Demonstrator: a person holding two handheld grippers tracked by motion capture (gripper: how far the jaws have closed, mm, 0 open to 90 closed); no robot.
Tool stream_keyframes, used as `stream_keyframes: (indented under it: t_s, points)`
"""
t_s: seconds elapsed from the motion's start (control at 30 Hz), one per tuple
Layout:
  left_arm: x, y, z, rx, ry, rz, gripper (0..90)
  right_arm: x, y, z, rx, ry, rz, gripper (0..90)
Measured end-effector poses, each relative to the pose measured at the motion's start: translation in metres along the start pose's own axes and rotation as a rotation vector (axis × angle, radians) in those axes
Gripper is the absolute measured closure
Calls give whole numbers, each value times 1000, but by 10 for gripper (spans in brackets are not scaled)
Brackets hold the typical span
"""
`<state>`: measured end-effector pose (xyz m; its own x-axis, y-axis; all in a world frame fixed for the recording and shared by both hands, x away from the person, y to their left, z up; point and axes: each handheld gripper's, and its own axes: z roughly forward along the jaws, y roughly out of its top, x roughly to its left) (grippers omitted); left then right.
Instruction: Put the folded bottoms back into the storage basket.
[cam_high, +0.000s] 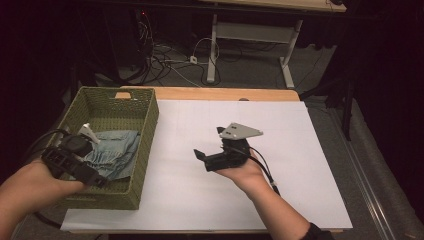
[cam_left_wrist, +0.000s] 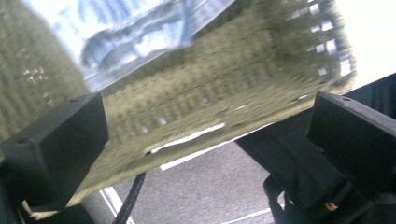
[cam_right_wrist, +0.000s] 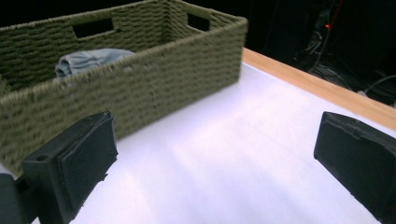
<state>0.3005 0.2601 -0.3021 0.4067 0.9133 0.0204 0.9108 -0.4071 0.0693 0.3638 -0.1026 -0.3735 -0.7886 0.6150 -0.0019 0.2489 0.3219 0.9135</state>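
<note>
- Tongs on the left (cam_high: 75, 162): held over the near left corner of the basket, jaws spread apart with nothing between them; the left gripper view looks through that gap at the basket's near wall (cam_left_wrist: 224, 107) and the floor below.
- Right tongs (cam_high: 212, 156): cradled in the person's right hand (cam_high: 245, 172) above the middle of the white sheet (cam_high: 200, 200), pointing toward the basket, jaws likewise released and empty, a grey three-cornered plate (cam_high: 241, 131) on top.
- Woven olive-green basket (cam_high: 145, 150): stands on the left end of the tabletop (cam_high: 215, 93), partly on the white sheet, with cut-out handles in its walls.
- Light blue folded cloth (cam_high: 116, 152): lies crumpled on the basket's floor; in the right gripper view it (cam_right_wrist: 86, 60) peeks above the near wall.
</note>
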Motion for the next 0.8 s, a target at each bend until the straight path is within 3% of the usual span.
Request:
stream_keyframes:
  t_s: [0.27, 0.5, 0.8]
  points:
    - [-33, 22, -2, -4, 11, 61, 0, -21, -40, -45, 5, -81, 21, 0]
    - [-59, 42, 5, -13, -8, 128, 0, -37, -74, -77, 5, -136, 51, 1]
    - [-97, 75, 17, -18, -33, 238, 0, -55, -116, -104, -1, -203, 125, 1]
